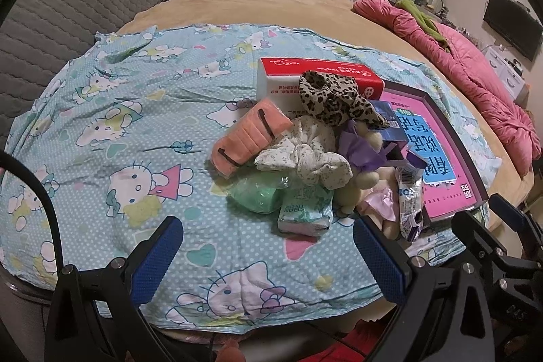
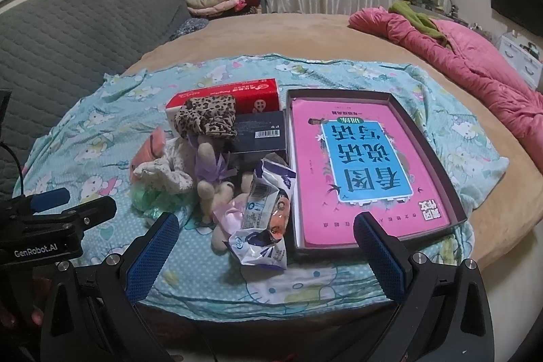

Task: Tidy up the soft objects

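Observation:
A pile of soft things lies on the cartoon-cat sheet (image 1: 112,111): a leopard-print scrunchie (image 1: 334,100), a white floral scrunchie (image 1: 305,155), an orange sponge-like pad (image 1: 249,134), a green bag (image 1: 258,195), a tissue pack (image 1: 303,209) and a beige plush toy with purple ribbon (image 2: 210,172). A crumpled snack wrapper (image 2: 268,219) lies nearest me. My left gripper (image 1: 268,256) is open, just short of the tissue pack. My right gripper (image 2: 266,255) is open too, in front of the wrapper. Neither holds anything.
A dark tray (image 2: 437,138) with a pink-and-blue book (image 2: 359,165) sits right of the pile. Behind the pile stand a red-and-white tissue box (image 2: 234,97) and a dark box (image 2: 261,131). A pink quilt (image 2: 475,63) lies far right, a grey headboard (image 2: 68,33) left.

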The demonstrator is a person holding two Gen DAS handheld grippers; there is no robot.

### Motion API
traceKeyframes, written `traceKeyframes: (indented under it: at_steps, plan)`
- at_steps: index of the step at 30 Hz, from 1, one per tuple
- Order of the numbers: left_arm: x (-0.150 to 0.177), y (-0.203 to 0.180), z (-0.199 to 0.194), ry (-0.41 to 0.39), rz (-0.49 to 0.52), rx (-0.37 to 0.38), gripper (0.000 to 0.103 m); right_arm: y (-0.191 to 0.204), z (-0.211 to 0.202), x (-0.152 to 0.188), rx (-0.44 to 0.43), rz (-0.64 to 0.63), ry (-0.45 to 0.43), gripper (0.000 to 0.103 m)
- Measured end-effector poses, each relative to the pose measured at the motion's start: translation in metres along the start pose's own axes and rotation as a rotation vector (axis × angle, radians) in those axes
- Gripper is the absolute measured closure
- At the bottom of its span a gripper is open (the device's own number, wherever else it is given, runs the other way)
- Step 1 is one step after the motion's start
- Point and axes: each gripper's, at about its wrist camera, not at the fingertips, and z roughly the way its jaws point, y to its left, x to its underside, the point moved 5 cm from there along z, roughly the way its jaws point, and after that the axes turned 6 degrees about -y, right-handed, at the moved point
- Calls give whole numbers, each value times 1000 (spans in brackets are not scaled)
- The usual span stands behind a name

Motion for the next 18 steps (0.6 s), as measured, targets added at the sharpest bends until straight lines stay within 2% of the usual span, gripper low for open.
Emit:
traceKeyframes:
  at_steps: [18]
  plan:
    - [-1, 19, 9, 5, -67, 22, 2, -1, 13, 1, -19, 10, 11, 0]
